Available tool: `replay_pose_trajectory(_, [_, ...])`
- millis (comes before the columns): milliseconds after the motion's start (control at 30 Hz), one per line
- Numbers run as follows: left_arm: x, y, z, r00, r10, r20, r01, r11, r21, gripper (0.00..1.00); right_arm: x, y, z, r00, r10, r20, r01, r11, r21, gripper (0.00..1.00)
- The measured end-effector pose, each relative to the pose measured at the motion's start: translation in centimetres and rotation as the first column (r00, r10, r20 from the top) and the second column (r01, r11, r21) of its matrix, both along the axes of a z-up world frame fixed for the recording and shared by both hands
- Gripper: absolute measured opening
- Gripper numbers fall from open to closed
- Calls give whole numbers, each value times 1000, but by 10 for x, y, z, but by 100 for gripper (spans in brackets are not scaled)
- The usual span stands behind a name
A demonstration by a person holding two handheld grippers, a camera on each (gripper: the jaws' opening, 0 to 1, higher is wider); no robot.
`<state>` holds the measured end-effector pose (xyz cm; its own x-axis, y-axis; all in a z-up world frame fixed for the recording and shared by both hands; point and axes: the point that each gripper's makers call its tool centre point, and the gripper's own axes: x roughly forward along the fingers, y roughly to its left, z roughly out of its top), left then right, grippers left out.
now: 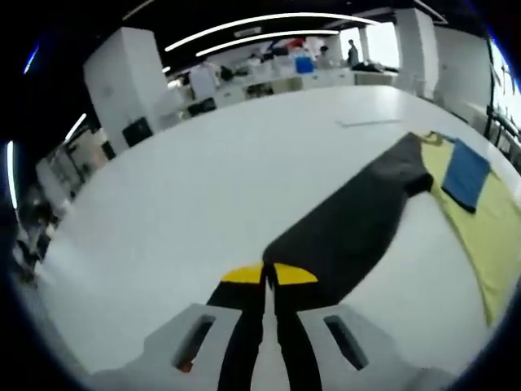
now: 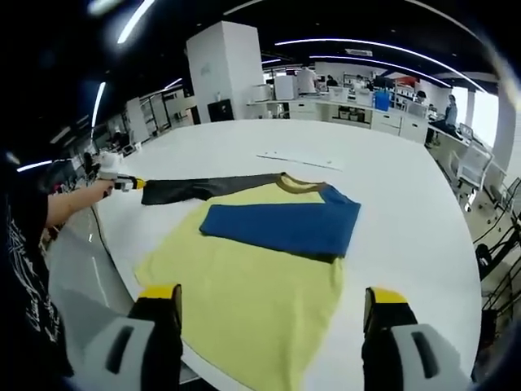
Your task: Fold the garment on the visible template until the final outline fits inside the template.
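In the left gripper view the left gripper (image 1: pixel 269 275) has its yellow-tipped fingers (image 1: pixel 242 274) pressed together on the cuff of the dark sleeve (image 1: pixel 358 216), pinching the fabric between them. The sleeve runs away from the fingers toward the far right, stretched out flat over the white tabletop (image 1: pixel 203 187), and joins the yellow shirt (image 1: pixel 480 228) at the right edge of that view. A blue sleeve (image 1: pixel 466 173) lies folded over the yellow body there.

In the right gripper view the same left gripper (image 2: pixel 130 184) shows at the far left, held by a person's hand (image 2: pixel 104 186), with the dark sleeve (image 2: pixel 207 187) pulled out straight to the left from the shirt's collar. The shirt (image 2: pixel 244 293) lies flat on the tabletop (image 2: pixel 391 187), its hem hanging near the near edge, the blue sleeve (image 2: pixel 281 224) folded across its chest. The right gripper (image 2: pixel 273 305) hovers above the near part of the yellow body with its fingers (image 2: pixel 159 295) spread wide apart, one over the left of the hem and one past its right edge, holding nothing. A thin pale strip (image 2: pixel 301 160) lies on the tabletop beyond the collar.
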<state>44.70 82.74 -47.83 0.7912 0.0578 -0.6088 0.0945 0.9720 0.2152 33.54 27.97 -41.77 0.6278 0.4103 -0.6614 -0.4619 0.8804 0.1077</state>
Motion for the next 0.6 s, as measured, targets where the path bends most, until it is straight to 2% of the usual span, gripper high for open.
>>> replay_pose_trajectory(100, [6, 8, -4, 1000, 17, -10, -16, 1000, 24, 0, 1, -2, -2, 1000, -6, -7, 6, 1000, -5, 93])
replay_pose_trajectory(167, [11, 9, -5, 1000, -3, -19, 3, 999, 43, 0, 1, -3, -2, 1000, -8, -8, 8, 1000, -6, 93])
replay_pose_trajectory(267, [17, 10, -7, 999, -38, -35, 42, 994, 103, 1, 2, -2, -3, 1000, -9, -13, 9, 1000, -8, 93])
replay_pose_trajectory(333, [18, 17, -9, 999, -16, -50, 23, 990, 140, 3, 2, -2, -3, 1000, -7, -17, 6, 1000, -11, 93])
replay_pose_trajectory(367, [19, 15, -9, 999, -17, -46, 22, 992, 124, 4, 2, -1, -3, 1000, -4, -17, 4, 1000, -12, 93])
replay_pose_trajectory(500, [21, 10, -5, 1000, -13, -21, 16, 992, 121, 24, 3, -2, 1, 1000, -5, -10, 5, 1000, -13, 94])
replay_pose_trajectory(600, [20, 7, -2, 1000, -17, -12, 18, 994, 106, 31, 4, -3, 2, 1000, -6, -6, 6, 1000, -11, 94])
